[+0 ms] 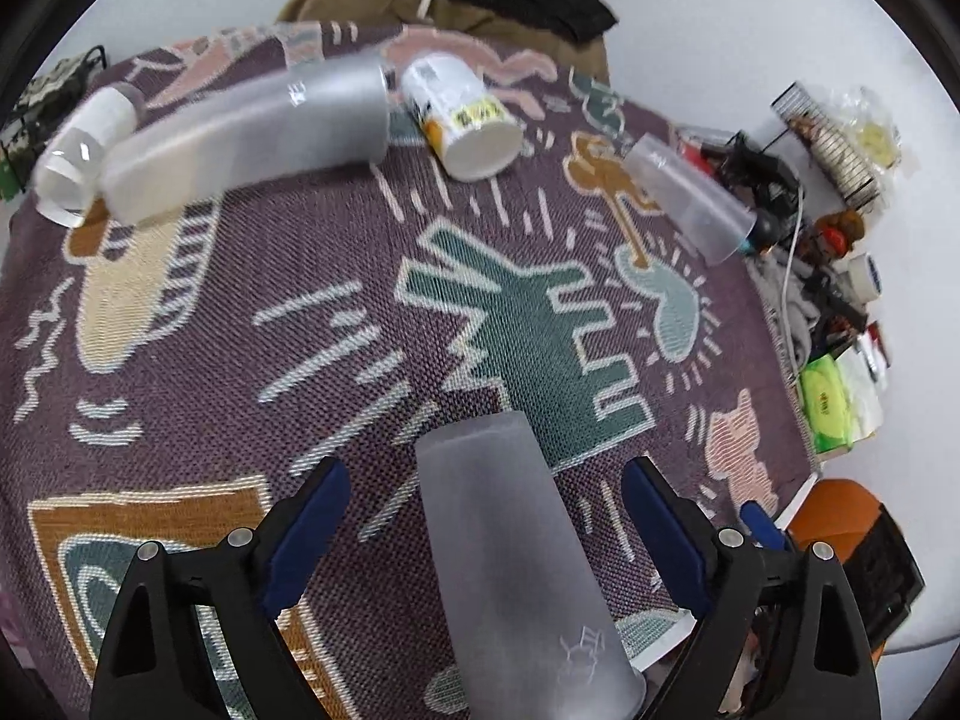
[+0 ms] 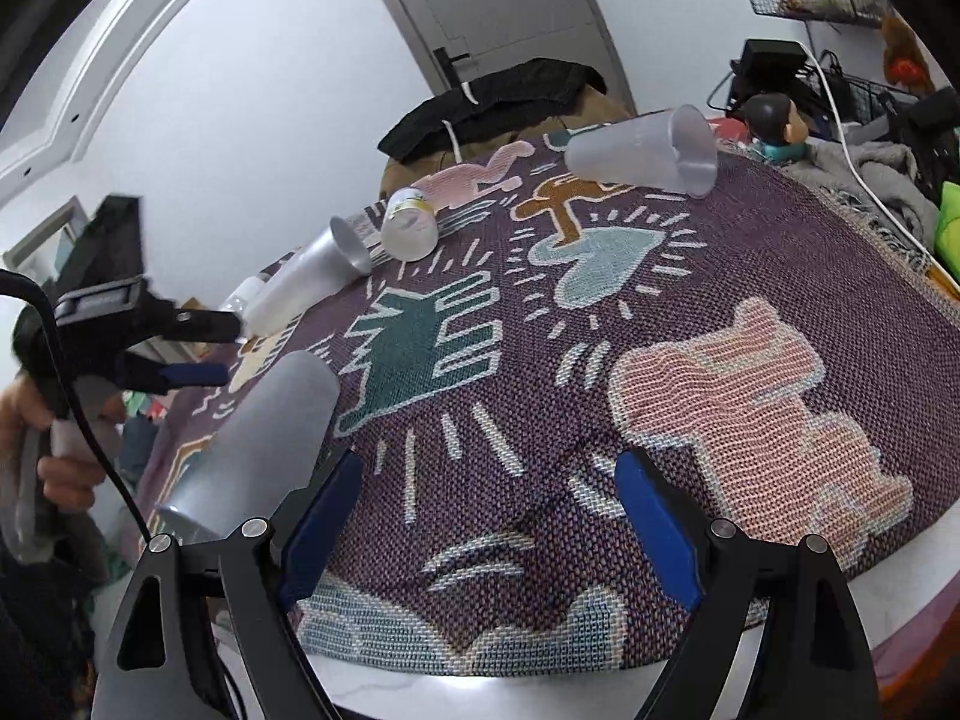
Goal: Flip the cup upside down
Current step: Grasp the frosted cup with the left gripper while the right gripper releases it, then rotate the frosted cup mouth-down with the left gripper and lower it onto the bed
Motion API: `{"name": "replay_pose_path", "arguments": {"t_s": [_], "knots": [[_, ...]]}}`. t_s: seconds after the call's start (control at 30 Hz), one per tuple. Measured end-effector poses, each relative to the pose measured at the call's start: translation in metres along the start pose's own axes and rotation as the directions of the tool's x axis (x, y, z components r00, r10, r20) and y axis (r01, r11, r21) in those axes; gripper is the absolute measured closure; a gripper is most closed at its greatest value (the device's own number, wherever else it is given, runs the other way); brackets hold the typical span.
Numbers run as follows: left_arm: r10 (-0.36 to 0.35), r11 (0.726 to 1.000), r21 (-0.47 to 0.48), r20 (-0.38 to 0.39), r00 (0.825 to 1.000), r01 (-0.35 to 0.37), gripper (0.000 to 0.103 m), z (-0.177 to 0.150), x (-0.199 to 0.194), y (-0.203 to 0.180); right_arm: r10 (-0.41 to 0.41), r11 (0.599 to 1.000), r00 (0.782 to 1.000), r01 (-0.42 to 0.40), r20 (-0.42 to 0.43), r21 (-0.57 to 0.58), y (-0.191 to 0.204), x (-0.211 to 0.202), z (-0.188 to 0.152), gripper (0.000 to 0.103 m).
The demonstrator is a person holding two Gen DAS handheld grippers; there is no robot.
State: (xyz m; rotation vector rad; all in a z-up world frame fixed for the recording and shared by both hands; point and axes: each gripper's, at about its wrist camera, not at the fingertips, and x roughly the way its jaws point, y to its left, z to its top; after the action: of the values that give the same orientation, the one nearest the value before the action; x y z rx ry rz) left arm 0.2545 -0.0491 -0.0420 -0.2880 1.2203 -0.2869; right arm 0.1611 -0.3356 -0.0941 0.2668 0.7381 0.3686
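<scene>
**Me:** Left wrist view first, nearest thing: my left gripper [image 1: 486, 546] has its blue pads spread wide, and the frosted cup [image 1: 510, 546] sits between them with a gap on either side. Neither pad touches it.

**You:** Which way up is that cup?

**Me:** Its closed, narrower end points away from me and the wider rim end is near the bottom edge of the view. The right wrist view shows it tilted, closed end higher [image 2: 270, 438], over the near left edge of the woven blanket [image 2: 690, 312]. Whether the rim rests on the blanket I cannot tell.

**You:** And your right gripper?

**Me:** My right gripper [image 2: 489, 540] is also spread apart, holding nothing, above the near edge of the blanket. From there my left gripper [image 2: 198, 348] shows at the left, beside the cup.

**You:** Farther out?

**Me:** Past the green figure in the blanket pattern, a white printed cup [image 1: 459, 114] lies on its side near the far edge. Just left of it lies a stack of frosted cups [image 1: 252, 138], blurred. Another frosted cup [image 1: 690, 198] lies on its side toward the far right edge, with a wire rack [image 1: 834, 144] beyond it.
</scene>
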Motion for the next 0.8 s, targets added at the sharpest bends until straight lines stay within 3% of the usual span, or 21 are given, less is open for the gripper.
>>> {"name": "replay_pose_path", "arguments": {"t_s": [0.23, 0.37, 0.63, 0.7, 0.73, 0.8], "knots": [[0.031, 0.999, -0.015, -0.085, 0.996, -0.032, 0.012, 0.012, 0.029, -0.007, -0.013, 0.999, 1.0, 0.014, 0.013, -0.049, 0.008, 0.001, -0.005, 0.016], [0.06, 0.998, -0.027, -0.103, 0.993, -0.063, 0.025, 0.017, 0.037, -0.005, -0.019, 0.998, 1.0, 0.019, 0.014, -0.058, 0.01, 0.002, -0.005, 0.016], [0.11, 0.993, -0.014, -0.142, 0.984, -0.113, 0.025, 0.019, 0.053, -0.007, -0.029, 0.999, 0.999, 0.028, -0.015, -0.042, 0.006, 0.009, -0.007, 0.016], [0.124, 0.992, -0.02, -0.149, 0.981, -0.128, 0.029, 0.02, 0.057, -0.007, -0.031, 0.999, 0.999, 0.03, -0.024, -0.039, 0.005, 0.01, -0.008, 0.016], [0.128, 0.991, -0.021, -0.154, 0.98, -0.133, 0.039, 0.02, 0.059, -0.008, -0.032, 0.999, 0.999, 0.031, -0.027, -0.04, 0.005, 0.011, -0.007, 0.016], [0.12, 0.992, -0.015, -0.169, 0.978, -0.124, 0.042, 0.018, 0.062, -0.011, -0.033, 0.999, 0.999, 0.032, -0.026, -0.042, 0.006, 0.009, -0.008, 0.016]]}}
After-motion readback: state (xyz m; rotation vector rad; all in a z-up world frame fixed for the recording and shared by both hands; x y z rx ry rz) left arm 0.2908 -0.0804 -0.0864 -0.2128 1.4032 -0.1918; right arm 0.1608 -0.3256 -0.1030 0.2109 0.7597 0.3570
